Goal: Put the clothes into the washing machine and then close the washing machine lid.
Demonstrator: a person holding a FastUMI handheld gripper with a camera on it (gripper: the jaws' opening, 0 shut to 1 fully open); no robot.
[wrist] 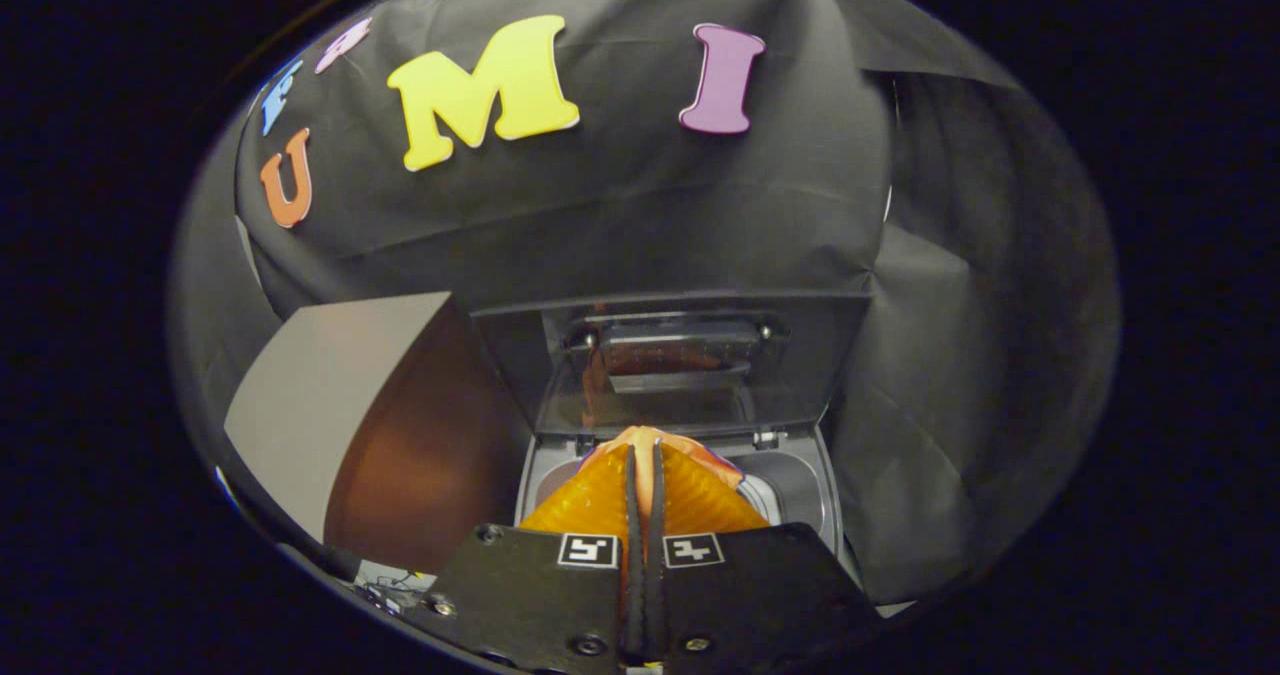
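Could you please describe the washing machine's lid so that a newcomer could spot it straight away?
Start at the small grey washing machine before the black cloth wall. The lid stands raised at its back, beyond the gripper, whose fingers are nearly closed. Unlike the plain tan panel beside it, it is a dark, see-through pane.

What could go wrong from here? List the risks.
1. The gripper is nearly closed on a bit of cloth above the washing machine tub; released off centre, it might land on the rim.
2. The lid stands open right behind the gripper, so a forward move could knock it.
3. Cloth left over the rim could stop the lid closing.
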